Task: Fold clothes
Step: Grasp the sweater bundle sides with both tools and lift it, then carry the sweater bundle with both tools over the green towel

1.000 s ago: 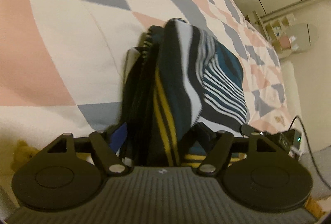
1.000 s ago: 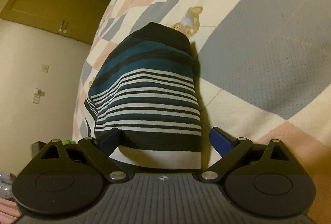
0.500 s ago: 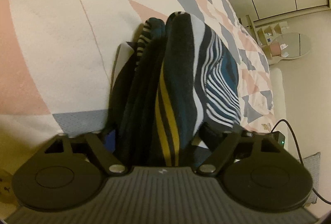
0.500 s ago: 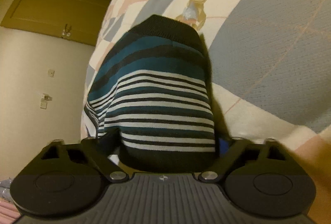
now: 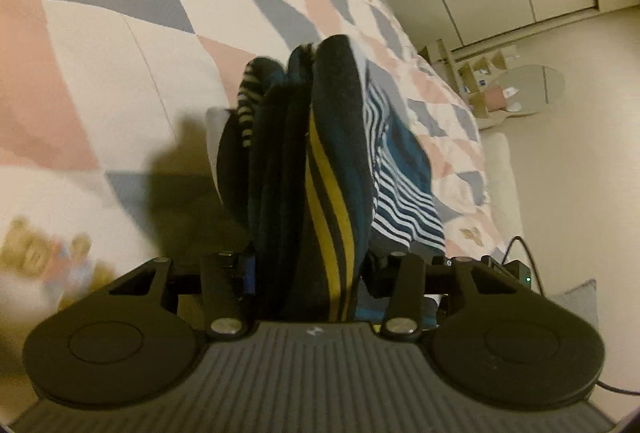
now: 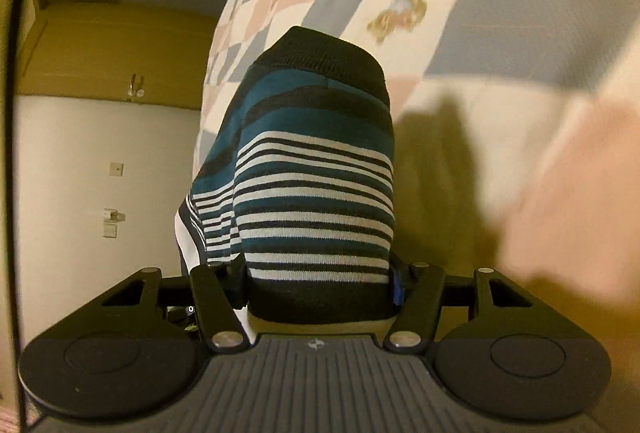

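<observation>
A striped sweater (image 5: 332, 169) in navy, teal, white and yellow hangs bunched above a bed covered by a patchwork quilt (image 5: 100, 45). The left gripper (image 5: 310, 273) has its fingers pinching a thick gather of several layers. The right gripper (image 6: 320, 277) has its fingers pinching a flatter stretch of the same sweater, whose dark ribbed hem (image 6: 320, 51) points toward the quilt. Both views are slightly blurred. Judging by this, the sweater is being carried mid-fold, held at two points. Next it likely needs lowering onto the quilt, layers aligned, before either grip lets go.
</observation>
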Action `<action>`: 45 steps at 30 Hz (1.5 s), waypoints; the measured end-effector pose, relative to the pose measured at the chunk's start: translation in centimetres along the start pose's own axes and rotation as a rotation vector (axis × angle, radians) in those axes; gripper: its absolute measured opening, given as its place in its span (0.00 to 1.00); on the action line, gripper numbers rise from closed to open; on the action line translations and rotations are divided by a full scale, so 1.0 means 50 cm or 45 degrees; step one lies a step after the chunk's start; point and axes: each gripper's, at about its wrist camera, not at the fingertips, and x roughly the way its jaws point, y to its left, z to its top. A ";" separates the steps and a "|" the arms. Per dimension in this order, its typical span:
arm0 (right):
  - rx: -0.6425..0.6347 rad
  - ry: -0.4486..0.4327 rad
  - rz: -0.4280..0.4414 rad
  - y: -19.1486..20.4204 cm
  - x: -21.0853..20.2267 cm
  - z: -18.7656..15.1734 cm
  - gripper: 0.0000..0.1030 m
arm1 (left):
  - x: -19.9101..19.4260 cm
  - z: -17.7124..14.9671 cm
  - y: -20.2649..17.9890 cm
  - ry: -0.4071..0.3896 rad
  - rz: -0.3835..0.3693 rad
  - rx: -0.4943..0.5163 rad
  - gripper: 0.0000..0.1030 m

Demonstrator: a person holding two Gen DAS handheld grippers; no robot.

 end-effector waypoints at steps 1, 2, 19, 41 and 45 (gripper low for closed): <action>0.008 -0.002 0.006 0.010 -0.010 -0.025 0.57 | -0.026 -0.017 -0.005 -0.001 0.000 0.001 0.40; 0.012 -0.005 0.011 0.020 -0.018 -0.053 0.57 | -0.051 -0.035 -0.011 -0.003 -0.001 0.002 0.40; -0.105 0.264 0.148 0.222 -0.067 -0.489 0.57 | -0.564 -0.468 -0.075 -0.323 0.173 -0.196 0.40; -0.242 0.279 0.270 0.628 0.234 -0.884 0.57 | -1.194 -0.421 0.103 -0.492 0.194 -0.104 0.40; -0.166 0.242 0.238 0.657 0.307 -0.934 0.57 | -1.251 -0.363 0.166 -0.437 0.183 -0.077 0.40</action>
